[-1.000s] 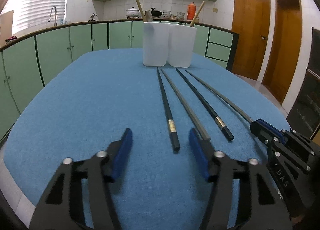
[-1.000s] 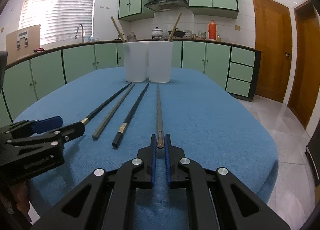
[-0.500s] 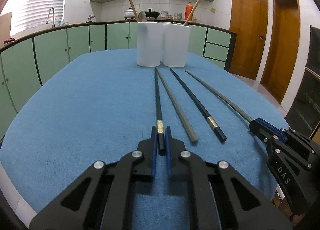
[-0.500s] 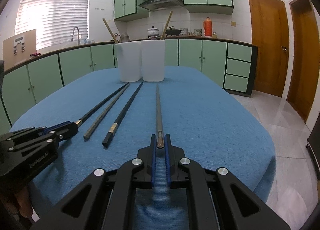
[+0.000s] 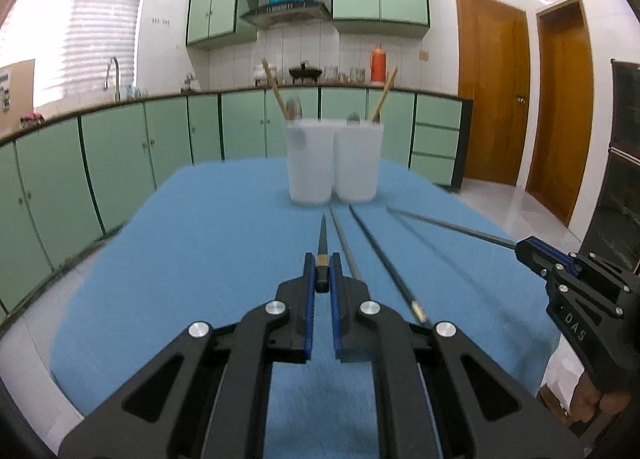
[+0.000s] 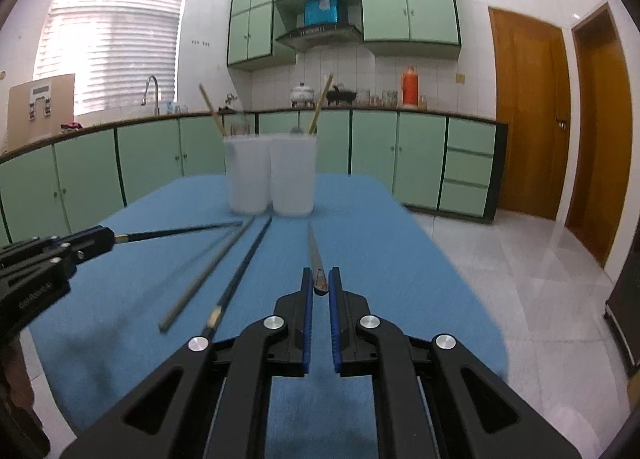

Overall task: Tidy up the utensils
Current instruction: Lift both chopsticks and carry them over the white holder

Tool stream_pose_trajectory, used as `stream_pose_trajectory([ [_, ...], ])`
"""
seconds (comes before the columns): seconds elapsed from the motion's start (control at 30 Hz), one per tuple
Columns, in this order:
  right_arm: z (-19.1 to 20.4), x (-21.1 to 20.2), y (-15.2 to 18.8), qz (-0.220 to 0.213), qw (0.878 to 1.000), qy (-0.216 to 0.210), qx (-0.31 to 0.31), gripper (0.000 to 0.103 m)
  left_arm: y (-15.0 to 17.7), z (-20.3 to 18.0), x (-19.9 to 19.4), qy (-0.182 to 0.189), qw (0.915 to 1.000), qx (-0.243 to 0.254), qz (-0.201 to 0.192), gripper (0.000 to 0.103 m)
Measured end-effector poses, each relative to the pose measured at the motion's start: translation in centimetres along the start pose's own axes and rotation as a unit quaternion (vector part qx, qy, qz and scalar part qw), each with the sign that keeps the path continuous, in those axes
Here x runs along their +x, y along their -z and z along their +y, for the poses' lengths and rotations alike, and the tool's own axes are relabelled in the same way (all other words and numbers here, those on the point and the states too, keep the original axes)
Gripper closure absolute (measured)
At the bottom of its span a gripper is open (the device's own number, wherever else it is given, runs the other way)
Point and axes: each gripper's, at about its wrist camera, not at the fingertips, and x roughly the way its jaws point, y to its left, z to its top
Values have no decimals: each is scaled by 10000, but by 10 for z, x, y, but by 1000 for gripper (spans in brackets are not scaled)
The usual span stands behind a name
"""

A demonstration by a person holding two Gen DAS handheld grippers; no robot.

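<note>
My left gripper is shut on a black chopstick with a gold band and holds it lifted above the blue table, pointing at two white cups. My right gripper is shut on a grey chopstick, also lifted. Each gripper shows in the other's view: the right one, the left one. A grey chopstick and a black gold-banded chopstick lie on the table between them. The cups hold wooden chopsticks and spoons.
The blue cloth-covered table ends at a front edge near me and a right edge by the tiled floor. Green cabinets run behind and to the left. Wooden doors stand at the right.
My left gripper closed on the black gold-banded chopstick and lifted it. My right gripper, holding the grey chopstick throughout, lifted it too. Both views rose and tilted up.
</note>
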Motion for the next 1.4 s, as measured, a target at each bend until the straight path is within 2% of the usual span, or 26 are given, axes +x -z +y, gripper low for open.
stream_pose_trajectory([
  [0.2, -9, -10, -41, -325, 9993, -166, -34, 96, -36, 5, -14, -19, 9989, 120, -451, 97],
  [0.37, -16, -9, -78, -401, 9985, -366, 4, 96, -67, 5, -20, 59, 9974, 157, -706, 97],
  [0.5, -19, -6, -108, -322, 9974, -647, 27, 96, -88, 6, -21, 209, 9967, 122, -775, 97],
  [0.87, -8, -3, -171, -408, 9932, -1051, -304, 96, -127, 8, -12, 440, 9952, 96, -868, 97],
  [1.4, -12, 11, -227, -615, 9888, -1339, -245, 96, -182, 11, 3, 677, 9907, -26, -1182, 97],
])
